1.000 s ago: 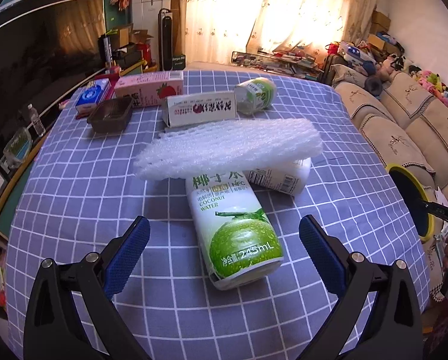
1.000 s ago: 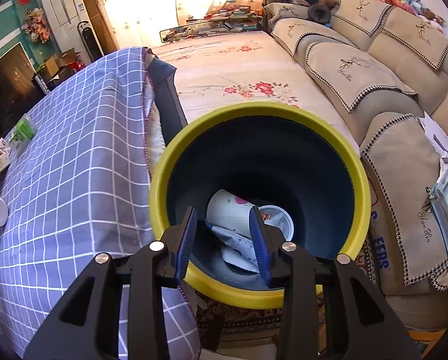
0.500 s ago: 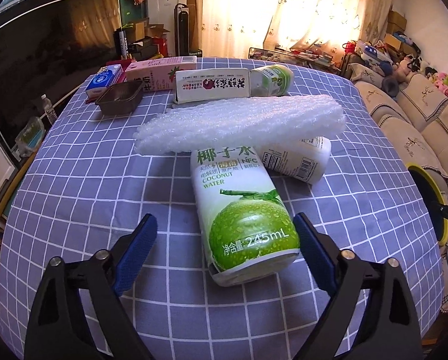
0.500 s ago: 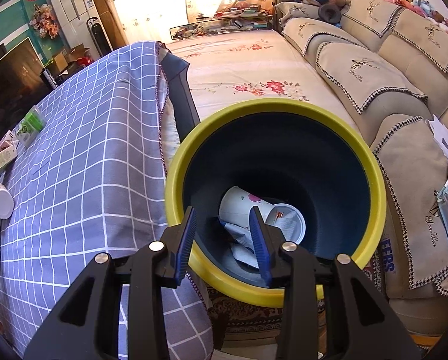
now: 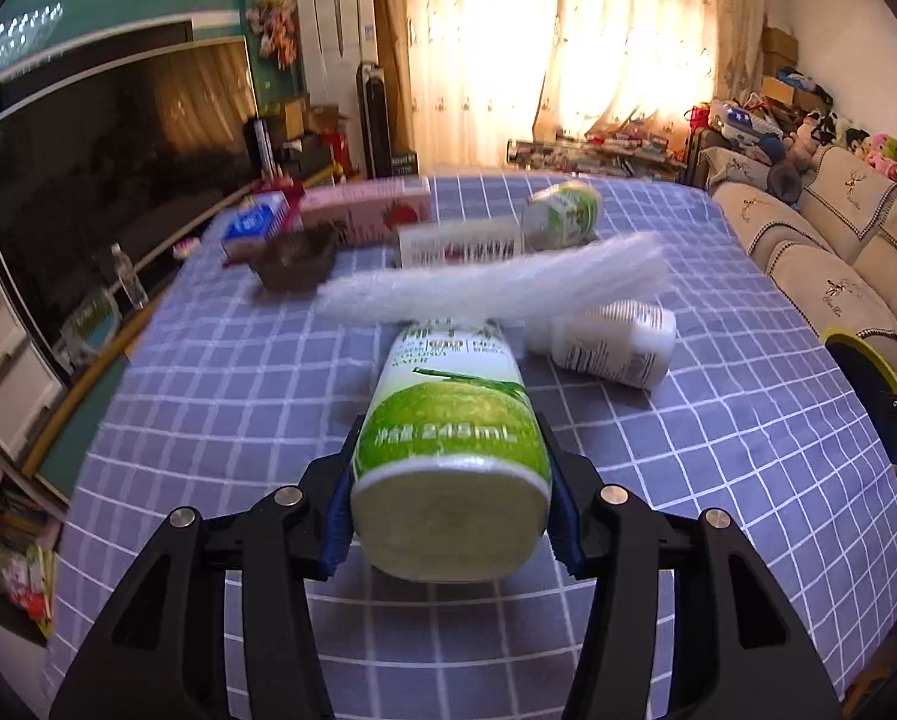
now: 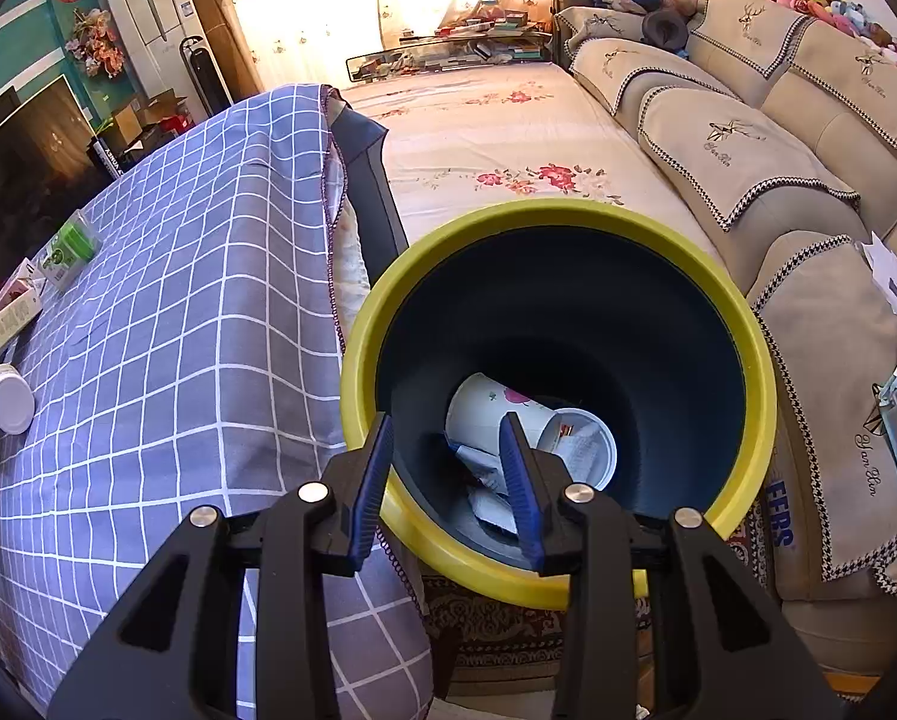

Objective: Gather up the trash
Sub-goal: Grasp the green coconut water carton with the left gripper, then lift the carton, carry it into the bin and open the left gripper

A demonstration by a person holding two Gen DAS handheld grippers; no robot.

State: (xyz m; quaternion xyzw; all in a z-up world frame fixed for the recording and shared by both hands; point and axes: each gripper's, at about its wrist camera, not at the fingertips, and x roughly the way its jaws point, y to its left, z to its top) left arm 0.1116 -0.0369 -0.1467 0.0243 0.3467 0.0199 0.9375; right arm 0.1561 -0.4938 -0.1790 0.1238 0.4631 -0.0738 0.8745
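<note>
A green and white coconut water can (image 5: 448,420) lies on the checked tablecloth (image 5: 208,390), its base toward me. My left gripper (image 5: 448,456) is closing on it, and the blue pads (image 5: 337,510) press both of its sides. A white foam sleeve (image 5: 490,288) rests across the can's far end, and a white bottle (image 5: 616,348) lies to the right. My right gripper (image 6: 445,450) straddles the near rim of the yellow and dark blue bin (image 6: 568,222), shut on it. A paper cup (image 6: 490,414) and wrappers lie inside. The bin (image 5: 862,384) also shows at the table's right edge.
Farther back on the table are a pink carton (image 5: 376,213), a white box (image 5: 460,246), a second green can (image 5: 565,213), a blue box (image 5: 253,225) and a brown tray (image 5: 295,261). A television stands to the left and a sofa (image 6: 748,138) to the right.
My left gripper has moved forward around the coconut water can and its jaws have come in onto the can's sides. The foam sleeve's right end has tipped up. The right gripper and bin hold still.
</note>
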